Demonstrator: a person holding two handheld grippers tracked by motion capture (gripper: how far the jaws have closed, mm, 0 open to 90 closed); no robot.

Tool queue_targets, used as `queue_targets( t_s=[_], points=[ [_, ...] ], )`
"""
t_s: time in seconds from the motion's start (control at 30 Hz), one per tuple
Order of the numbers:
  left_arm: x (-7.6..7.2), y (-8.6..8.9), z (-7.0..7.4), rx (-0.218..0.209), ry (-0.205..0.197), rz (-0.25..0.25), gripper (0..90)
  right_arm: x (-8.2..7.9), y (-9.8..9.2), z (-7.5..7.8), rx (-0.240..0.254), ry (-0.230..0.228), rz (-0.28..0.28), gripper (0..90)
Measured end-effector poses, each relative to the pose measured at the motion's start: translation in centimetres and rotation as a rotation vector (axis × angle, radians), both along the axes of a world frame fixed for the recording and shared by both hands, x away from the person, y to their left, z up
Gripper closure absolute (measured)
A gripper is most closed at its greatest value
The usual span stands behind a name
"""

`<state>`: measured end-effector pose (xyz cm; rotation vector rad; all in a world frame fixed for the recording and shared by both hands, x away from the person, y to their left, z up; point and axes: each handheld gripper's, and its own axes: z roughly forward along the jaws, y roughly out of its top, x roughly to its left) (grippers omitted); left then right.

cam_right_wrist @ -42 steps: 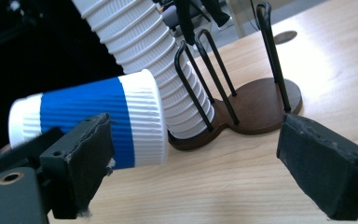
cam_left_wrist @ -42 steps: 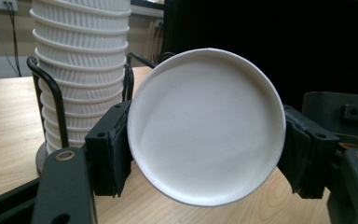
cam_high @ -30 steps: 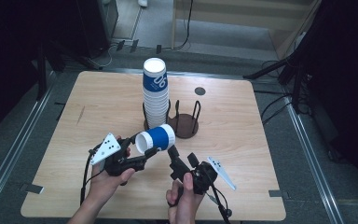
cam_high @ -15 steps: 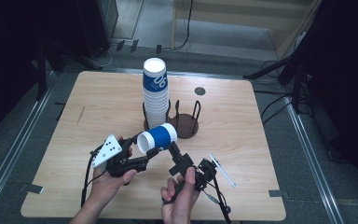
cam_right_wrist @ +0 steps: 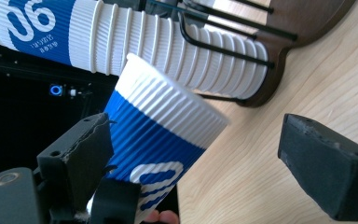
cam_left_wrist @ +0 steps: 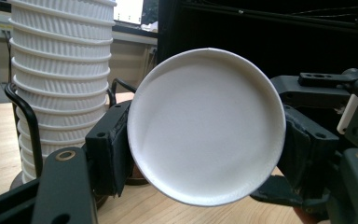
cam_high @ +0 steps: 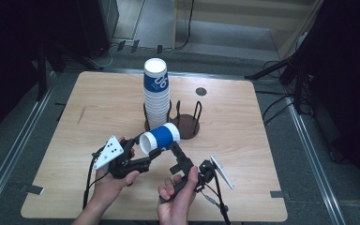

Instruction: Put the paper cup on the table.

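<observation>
A blue and white ribbed paper cup (cam_high: pixel 161 137) lies on its side in the air above the wooden table (cam_high: pixel 272 154). My left gripper (cam_high: pixel 145 147) is shut on its base end; in the left gripper view the cup's white bottom (cam_left_wrist: pixel 205 126) sits squeezed between the two jaws of the left gripper (cam_left_wrist: pixel 205 154). My right gripper (cam_high: pixel 174 157) comes in from the lower right with its jaws open around the cup's wider end (cam_right_wrist: pixel 163 126). In the right gripper view (cam_right_wrist: pixel 200 140) one jaw is close beside the cup and the other stands well apart from it.
A tall stack of the same cups (cam_high: pixel 155 91) stands in a black wire holder on a round dark base (cam_high: pixel 187 126), just behind the held cup; it is also near in both gripper views (cam_left_wrist: pixel 60 70) (cam_right_wrist: pixel 168 42). A small dark hole (cam_high: pixel 200 91) marks the tabletop farther back.
The right gripper has crept a little up and left toward the cup. The left gripper and the cup have stayed put.
</observation>
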<state>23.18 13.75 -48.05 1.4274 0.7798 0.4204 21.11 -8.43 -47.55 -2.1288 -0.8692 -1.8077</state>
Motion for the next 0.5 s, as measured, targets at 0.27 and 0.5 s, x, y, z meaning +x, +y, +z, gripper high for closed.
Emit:
queue_targets(
  t_s=[0.27,0.5],
  points=[
    [-0.09,-0.38,-0.17,0.004,-0.007,-0.006,29.2,0.27,-0.47,-0.27,0.148,0.008,0.01,9.1],
    [-0.24,-0.88,-0.23,0.004,-0.013,-0.019,29.1,0.65,-0.39,-0.69,0.221,0.043,0.029,8.3]
  ],
)
